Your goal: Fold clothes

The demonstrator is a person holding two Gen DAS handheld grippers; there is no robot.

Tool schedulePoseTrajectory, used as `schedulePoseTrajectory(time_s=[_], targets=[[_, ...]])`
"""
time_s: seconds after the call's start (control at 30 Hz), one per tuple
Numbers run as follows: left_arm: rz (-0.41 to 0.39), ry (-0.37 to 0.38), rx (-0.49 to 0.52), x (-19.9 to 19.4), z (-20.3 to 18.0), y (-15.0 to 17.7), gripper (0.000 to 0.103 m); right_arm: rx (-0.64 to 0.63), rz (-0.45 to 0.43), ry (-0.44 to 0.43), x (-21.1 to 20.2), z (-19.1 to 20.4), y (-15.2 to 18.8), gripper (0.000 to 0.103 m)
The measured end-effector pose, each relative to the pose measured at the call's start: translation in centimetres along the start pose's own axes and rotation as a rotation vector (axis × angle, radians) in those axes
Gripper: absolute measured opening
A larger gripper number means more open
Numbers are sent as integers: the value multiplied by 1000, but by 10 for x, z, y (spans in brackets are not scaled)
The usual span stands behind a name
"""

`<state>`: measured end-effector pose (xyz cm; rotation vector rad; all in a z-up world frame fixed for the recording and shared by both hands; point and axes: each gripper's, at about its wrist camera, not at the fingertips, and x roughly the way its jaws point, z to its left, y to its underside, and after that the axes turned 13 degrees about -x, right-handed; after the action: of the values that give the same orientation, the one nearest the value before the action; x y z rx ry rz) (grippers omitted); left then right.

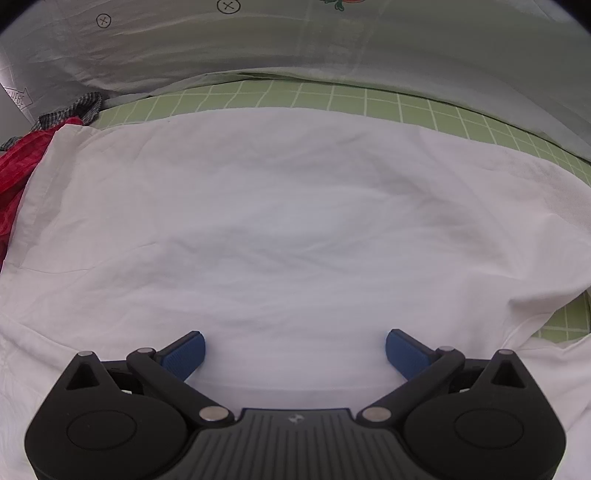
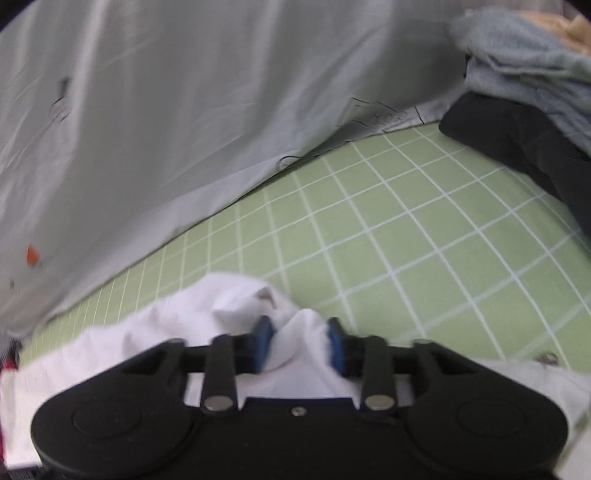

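Lying spread across the green gridded mat, a white garment takes up most of the left wrist view, fairly flat with soft wrinkles and one hemmed edge running down its left side. The left gripper hangs over the near part of that cloth with its jaws spread wide, the blue pads well apart and nothing caught between them.

In the right wrist view, a bunched corner of the white garment rises off the mat in a small peak. The right gripper has its jaws drawn close on that fold, a ridge of white fabric standing between the two blue pads, which press on it from both sides. This view is somewhat blurred.

Beside the garment's left edge, a red cloth lies crumpled, with a grey checked piece just behind it. Behind the mat hangs a pale sheet printed with small circled crosses and a bit of coloured drawing at the top. At the far right of the mat sits a pile of clothes: a dark garment at the bottom, a grey-blue one on top of it, and something beige behind.
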<state>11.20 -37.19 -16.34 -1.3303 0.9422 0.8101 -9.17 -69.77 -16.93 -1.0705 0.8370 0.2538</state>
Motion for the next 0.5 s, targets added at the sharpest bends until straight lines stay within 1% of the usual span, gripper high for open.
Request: schedulePoseTrajectory(time_s=[0.03, 0.1, 0.2, 0.3, 0.37, 0.4, 0.47, 0.5], targets=[[1, 1, -1, 0, 0, 0, 103, -19, -8, 10, -8, 9, 8, 17], [-1, 1, -3, -1, 0, 0, 103, -54, -1, 19, -26, 28, 28, 15], [-9, 1, -4, -2, 0, 1, 103, -107, 16, 31, -53, 56, 57, 14], [-13, 1, -4, -2, 0, 1, 103, -138, 38, 37, -70, 70, 73, 14], [-9, 3, -5, -2, 0, 1, 103, -108, 36, 33, -75, 66, 72, 15], [-7, 5, -5, -1, 0, 0, 103, -80, 30, 34, -78, 62, 71, 18], [-4, 10, -7, -1, 1, 0, 103, -28, 10, 47, -84, 53, 66, 24], [-3, 13, -8, -1, 2, 0, 103, -3, -4, 64, -88, 47, 63, 30]])
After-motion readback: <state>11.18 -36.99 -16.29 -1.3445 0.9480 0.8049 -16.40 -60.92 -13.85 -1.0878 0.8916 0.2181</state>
